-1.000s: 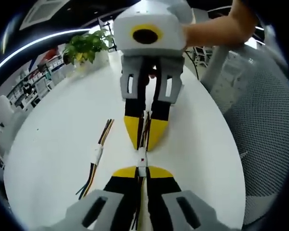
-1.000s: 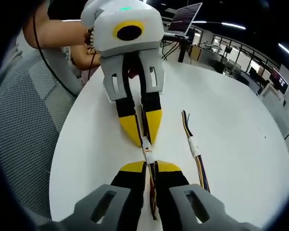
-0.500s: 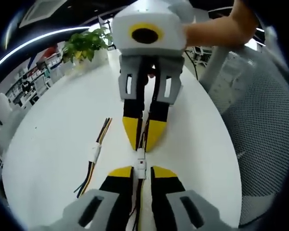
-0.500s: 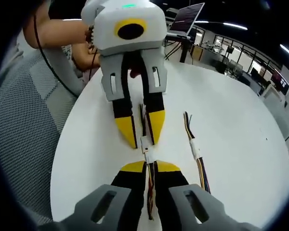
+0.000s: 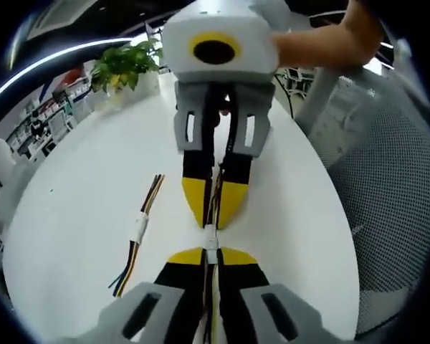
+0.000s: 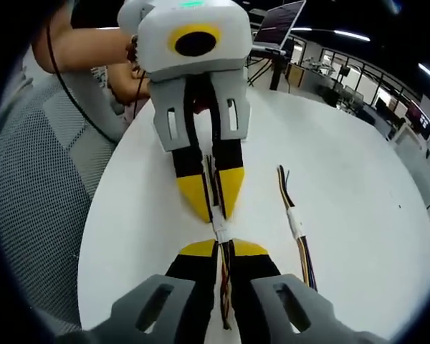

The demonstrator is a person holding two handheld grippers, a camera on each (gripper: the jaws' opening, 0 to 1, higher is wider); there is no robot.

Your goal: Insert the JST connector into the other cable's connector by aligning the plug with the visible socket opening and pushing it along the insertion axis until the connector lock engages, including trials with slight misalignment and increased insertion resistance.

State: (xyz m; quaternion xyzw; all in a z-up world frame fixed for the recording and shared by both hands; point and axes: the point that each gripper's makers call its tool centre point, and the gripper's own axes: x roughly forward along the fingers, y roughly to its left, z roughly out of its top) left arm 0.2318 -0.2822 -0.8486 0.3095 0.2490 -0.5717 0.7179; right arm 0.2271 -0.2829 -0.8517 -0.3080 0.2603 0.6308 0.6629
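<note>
Left gripper view, own tool: the left tool (image 5: 209, 252) rises from the bottom edge, its yellow-tipped jaws clenched on the white connector (image 5: 211, 242) with its coloured wires running back between them.
Left gripper view, facing tool: the right tool (image 5: 213, 209) comes down from the top, jaws likewise clamped on its own cable, tips pointing straight at the left tool.
Left gripper view, joint: the white connector sits between the two pairs of tips, above the white table (image 5: 79, 215); whether the lock has caught is too small to tell.
Left gripper view, aside: a spare cable pair (image 5: 139, 231) lies on the table to the left, well apart; a potted plant (image 5: 123, 66) stands at the far edge.
Right gripper view, own tool: the right tool (image 6: 224, 251) grips a wire bundle, jaws closed on it.
Right gripper view, facing tool: the left tool (image 6: 213, 202) points back at it, tip to tip.
Right gripper view, connector: the white housing (image 6: 219, 231) bridges the small gap between the tips.
Key relation: both cables' long axes appear to run along one line through both tools, so the push is straight toward each other, neither hand nearer; I judge the plug near seated.
</note>
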